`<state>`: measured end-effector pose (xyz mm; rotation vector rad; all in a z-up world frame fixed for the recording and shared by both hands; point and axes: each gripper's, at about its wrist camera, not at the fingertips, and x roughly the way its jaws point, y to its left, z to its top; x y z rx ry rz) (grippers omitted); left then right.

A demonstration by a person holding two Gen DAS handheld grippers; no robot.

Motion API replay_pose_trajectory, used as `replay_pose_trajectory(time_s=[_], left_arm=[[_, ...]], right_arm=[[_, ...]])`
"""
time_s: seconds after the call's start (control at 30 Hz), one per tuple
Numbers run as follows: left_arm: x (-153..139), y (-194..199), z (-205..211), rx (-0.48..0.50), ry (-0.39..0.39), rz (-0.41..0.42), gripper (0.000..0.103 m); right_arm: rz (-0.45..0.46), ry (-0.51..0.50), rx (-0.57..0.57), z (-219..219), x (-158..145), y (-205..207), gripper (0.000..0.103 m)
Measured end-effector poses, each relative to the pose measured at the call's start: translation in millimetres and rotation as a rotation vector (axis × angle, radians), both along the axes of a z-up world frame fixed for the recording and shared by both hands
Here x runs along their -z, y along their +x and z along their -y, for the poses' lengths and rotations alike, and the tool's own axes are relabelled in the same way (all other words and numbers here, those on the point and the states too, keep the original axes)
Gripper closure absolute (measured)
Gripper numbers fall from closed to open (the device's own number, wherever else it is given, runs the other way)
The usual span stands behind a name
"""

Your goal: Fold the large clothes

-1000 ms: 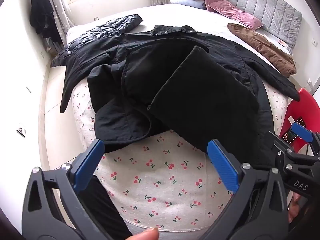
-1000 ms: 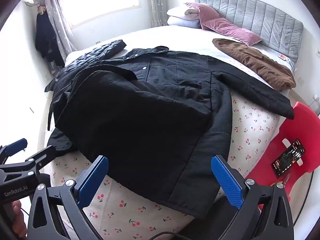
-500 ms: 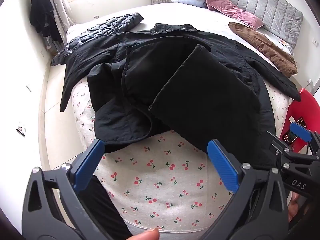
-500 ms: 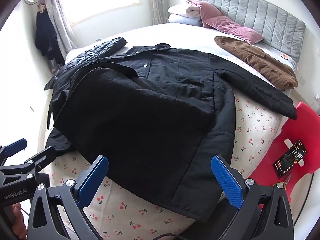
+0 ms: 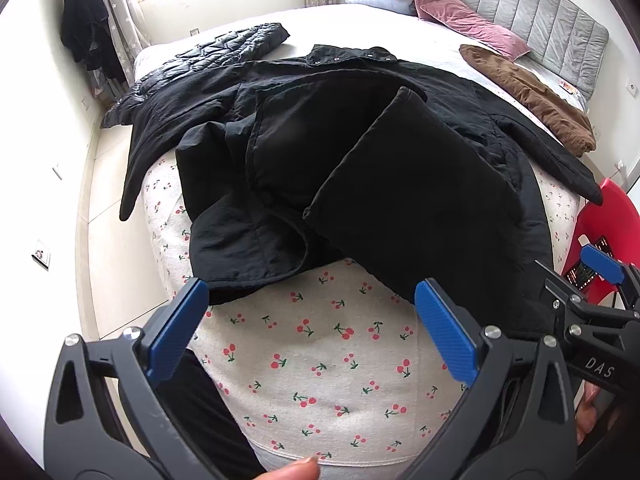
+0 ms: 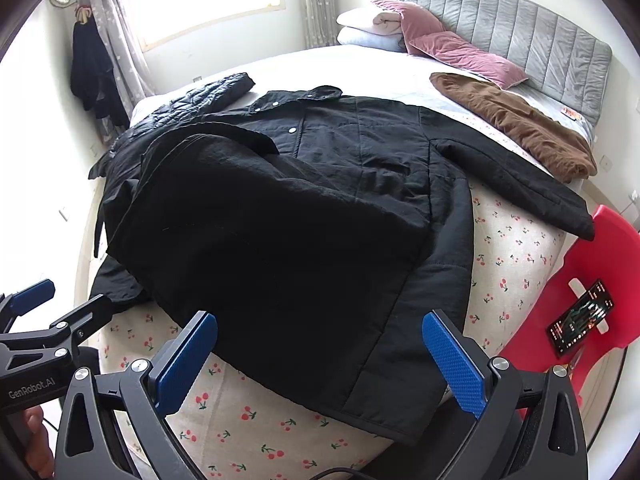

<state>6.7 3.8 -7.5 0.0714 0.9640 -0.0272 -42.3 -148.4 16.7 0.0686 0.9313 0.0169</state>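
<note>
A large black coat (image 5: 360,152) lies on the cherry-print bed sheet (image 5: 320,360), collar toward the far side. Its left half is folded over the body, and one sleeve hangs off the bed's left edge. In the right wrist view the coat (image 6: 304,208) fills the middle, with its right sleeve (image 6: 520,184) stretched out toward the red chair. My left gripper (image 5: 308,328) is open and empty, just short of the coat's hem. My right gripper (image 6: 320,356) is open and empty above the hem's near edge.
A black puffer jacket (image 5: 224,48) lies at the far left of the bed. A brown garment (image 6: 516,128) lies near the grey headboard (image 6: 520,44), with pink and white pillows. A red chair (image 6: 580,296) with a phone stands at the right. Dark clothes hang by the window.
Both grippers have moved slightly forward over the bed; the coat sits a little lower in the views. Both stay open and empty.
</note>
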Motion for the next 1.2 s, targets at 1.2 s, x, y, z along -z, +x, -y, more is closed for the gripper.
replay_pose_trajectory(time_s=[1.2], left_arm=[[3.7, 1.7, -2.7, -0.005, 0.000, -0.010, 0.000]], right_arm=[[-0.005, 0.002, 0.002, -0.6, 2.7, 2.7, 0.000]])
